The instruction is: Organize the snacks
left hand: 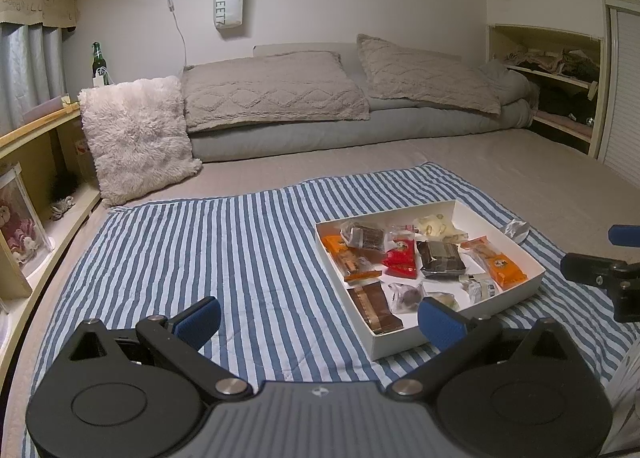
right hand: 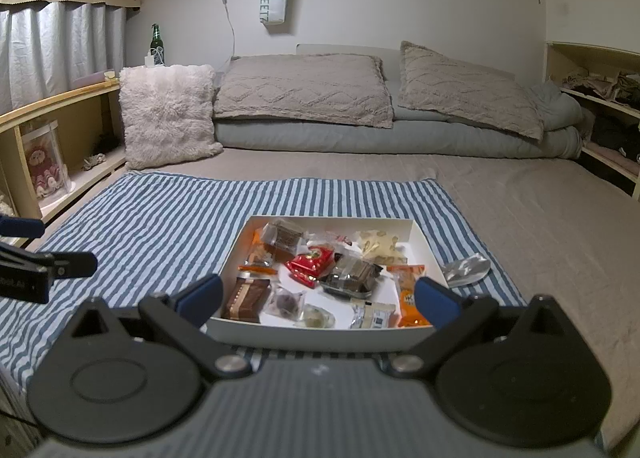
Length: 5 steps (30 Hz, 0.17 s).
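Note:
A shallow white box (left hand: 404, 340) (right hand: 320, 334) of wrapped snacks lies on a blue-and-white striped cloth (left hand: 224, 254) (right hand: 160, 217) on the bed. Inside are orange packets (left hand: 496, 262) (right hand: 410, 298), a red packet (left hand: 400, 258) (right hand: 310, 264), dark brownie packs (left hand: 440, 258) (right hand: 352, 278) and a brown bar (left hand: 374, 306) (right hand: 244, 298). My left gripper (left hand: 320, 322) is open and empty, left of the box's near corner. My right gripper (right hand: 318, 298) is open and empty, its fingers on either side of the box's near edge. A silver wrapper (left hand: 516, 230) (right hand: 466, 270) lies right of the box.
A fluffy white cushion (left hand: 140, 137) (right hand: 168, 113) stands at the back left. Grey pillows and folded bedding (left hand: 340, 97) (right hand: 360, 113) line the far wall. Wooden shelves run along the left (left hand: 40, 161) and right (right hand: 608, 117). A green bottle (left hand: 97, 63) (right hand: 156, 41) stands on the left shelf.

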{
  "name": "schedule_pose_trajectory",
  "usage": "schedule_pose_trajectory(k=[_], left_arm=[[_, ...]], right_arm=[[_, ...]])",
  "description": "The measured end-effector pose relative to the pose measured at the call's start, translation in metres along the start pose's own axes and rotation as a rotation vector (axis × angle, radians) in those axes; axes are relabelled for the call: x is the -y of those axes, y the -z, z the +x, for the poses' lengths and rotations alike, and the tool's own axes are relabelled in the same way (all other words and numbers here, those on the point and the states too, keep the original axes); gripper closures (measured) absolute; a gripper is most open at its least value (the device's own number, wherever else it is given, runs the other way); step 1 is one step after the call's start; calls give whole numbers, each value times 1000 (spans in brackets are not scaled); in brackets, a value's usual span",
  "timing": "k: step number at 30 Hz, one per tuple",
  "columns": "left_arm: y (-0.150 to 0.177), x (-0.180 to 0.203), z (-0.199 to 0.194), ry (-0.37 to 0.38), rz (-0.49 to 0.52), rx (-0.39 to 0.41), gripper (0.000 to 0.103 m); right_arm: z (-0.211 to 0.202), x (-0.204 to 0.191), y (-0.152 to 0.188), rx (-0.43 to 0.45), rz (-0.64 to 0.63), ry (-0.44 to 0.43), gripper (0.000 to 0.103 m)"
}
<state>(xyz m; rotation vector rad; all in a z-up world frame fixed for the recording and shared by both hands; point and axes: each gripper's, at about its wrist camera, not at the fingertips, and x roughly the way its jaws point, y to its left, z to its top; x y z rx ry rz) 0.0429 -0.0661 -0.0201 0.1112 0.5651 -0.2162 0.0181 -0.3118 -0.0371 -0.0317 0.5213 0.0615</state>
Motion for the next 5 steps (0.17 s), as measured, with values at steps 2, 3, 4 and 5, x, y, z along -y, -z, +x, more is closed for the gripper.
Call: schedule_pose_trajectory(k=[2,3,4,5], left_arm=[[0,0,0,1,0,0,0],[0,0,0,0,0,0,0],[0,0,0,-1,1,-1,0],[0,0,0,-2,1,-1,0]], right_arm=[[0,0,0,-1,0,0,0],[0,0,0,0,1,1,0],[0,0,0,0,1,0,0],[0,0,0,0,1,-1,0]])
